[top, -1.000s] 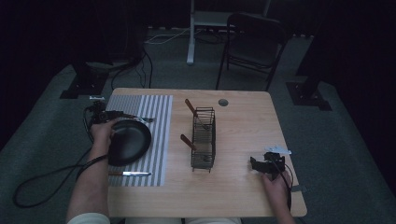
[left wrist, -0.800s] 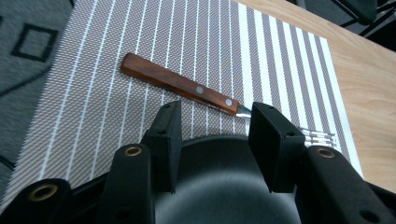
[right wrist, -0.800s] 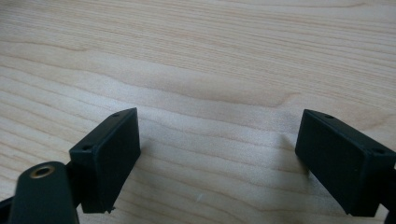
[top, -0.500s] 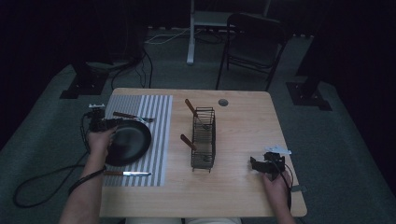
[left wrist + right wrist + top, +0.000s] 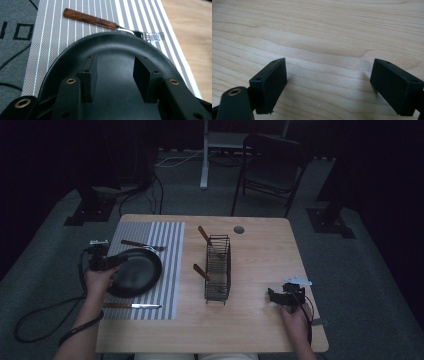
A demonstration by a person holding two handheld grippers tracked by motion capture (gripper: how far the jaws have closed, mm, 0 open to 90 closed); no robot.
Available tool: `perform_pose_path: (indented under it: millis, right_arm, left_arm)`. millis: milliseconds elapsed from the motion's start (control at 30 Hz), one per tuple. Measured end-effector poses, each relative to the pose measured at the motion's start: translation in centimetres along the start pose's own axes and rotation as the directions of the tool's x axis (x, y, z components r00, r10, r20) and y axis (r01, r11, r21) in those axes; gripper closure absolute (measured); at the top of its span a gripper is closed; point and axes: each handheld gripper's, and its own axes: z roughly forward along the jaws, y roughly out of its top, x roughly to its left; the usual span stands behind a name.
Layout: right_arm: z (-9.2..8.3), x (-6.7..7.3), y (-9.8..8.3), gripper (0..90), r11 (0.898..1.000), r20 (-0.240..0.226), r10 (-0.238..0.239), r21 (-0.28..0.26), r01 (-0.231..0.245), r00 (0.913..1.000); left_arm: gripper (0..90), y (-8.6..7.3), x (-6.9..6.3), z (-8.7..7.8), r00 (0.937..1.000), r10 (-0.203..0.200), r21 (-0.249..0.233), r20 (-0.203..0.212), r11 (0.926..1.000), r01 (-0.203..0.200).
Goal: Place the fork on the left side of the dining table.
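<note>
Left gripper (image 5: 107, 263) sits at the left rim of the black plate (image 5: 135, 272), which lies on the striped placemat (image 5: 165, 245) at the left side of the wooden table (image 5: 260, 320). In the left gripper view its jaws stand partly apart over the plate's dark surface (image 5: 115, 52); whether they pinch the rim or merely hover over it cannot be told.

A fork with a wooden handle (image 5: 142, 245) lies on the mat just beyond the plate's far edge; in the left gripper view its tines (image 5: 152, 36) rest beside the rim. A knife with a wooden handle (image 5: 131, 306) lies on the mat just near of the plate.

A wire rack (image 5: 218, 267) stands at mid-table, well apart from the plate, with two wooden-handled utensils (image 5: 202, 272) sticking out of it to the left.

Right gripper (image 5: 280, 296) rests on the table at the near right, jaws spread wide over bare wood (image 5: 327, 37), nothing between them.
</note>
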Motion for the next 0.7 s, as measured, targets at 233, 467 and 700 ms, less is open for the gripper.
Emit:
perform_pose_path:
  millis: [233,467,700]
  right_arm:
    - [0.0,0.0,0.0,13.6,1.000,0.000,0.000,0.000,0.000,1.0000]
    - [0.0,0.0,0.0,13.6,1.000,0.000,0.001,0.000,-0.001,1.0000]
    - [0.0,0.0,0.0,13.6,1.000,0.000,0.000,0.000,0.000,1.0000]
  left_arm:
    - [54.6,-1.0,-0.5,-1.3,0.9999,0.012,-0.020,0.011,0.9997,-0.012]
    - [54.6,-2.2,-0.7,-2.5,0.9992,0.014,-0.030,0.037,0.9995,-0.013]
    - [54.6,-3.6,-1.0,-3.6,0.9988,0.042,-0.032,0.027,0.9986,-0.041]
